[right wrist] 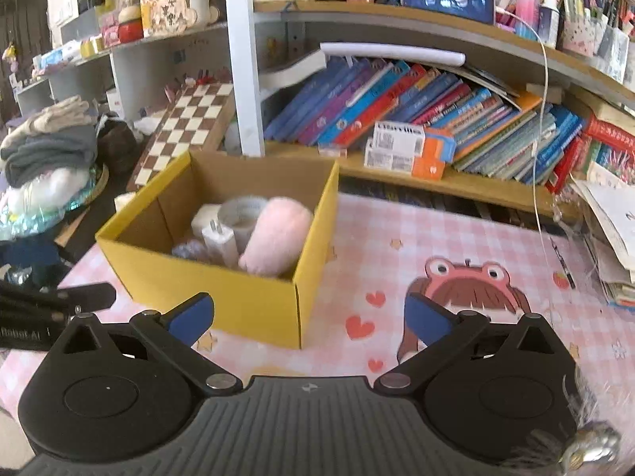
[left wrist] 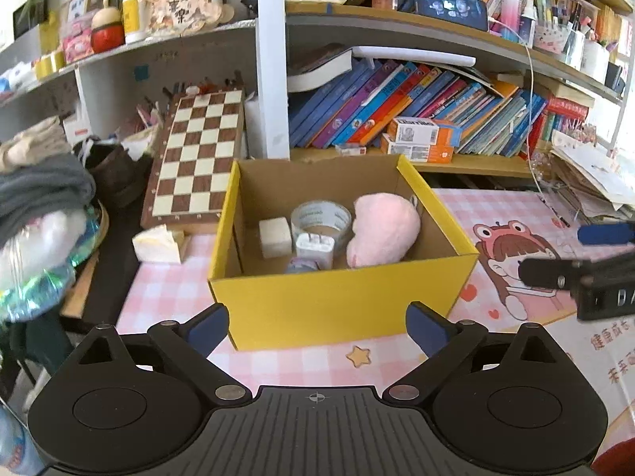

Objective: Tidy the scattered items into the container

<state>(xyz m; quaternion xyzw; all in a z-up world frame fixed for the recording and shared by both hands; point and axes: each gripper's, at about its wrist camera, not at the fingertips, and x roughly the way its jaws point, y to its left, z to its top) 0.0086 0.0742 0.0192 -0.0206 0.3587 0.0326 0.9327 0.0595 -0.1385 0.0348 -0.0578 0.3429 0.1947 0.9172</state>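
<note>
Both grippers, left (left wrist: pixel 317 327) and right (right wrist: pixel 307 317), hold jaws spread and empty before the yellow box (left wrist: pixel 337 301) containing a pink plush (left wrist: pixel 383 230).

You are working at a home study desk, shown by its pink cartoon desk mat (right wrist: pixel 456 246), shelves of children's books (left wrist: pixel 397 107), a chessboard (left wrist: pixel 198 150), folded clothes (left wrist: pixel 35 174) and trinkets.

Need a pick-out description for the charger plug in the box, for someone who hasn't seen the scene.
Find the yellow cardboard box on the pink checked mat. Inside, between a white cube and a pink plush toy, in front of a tape roll, sits the white charger plug. It alone has two metal prongs pointing up.
</note>
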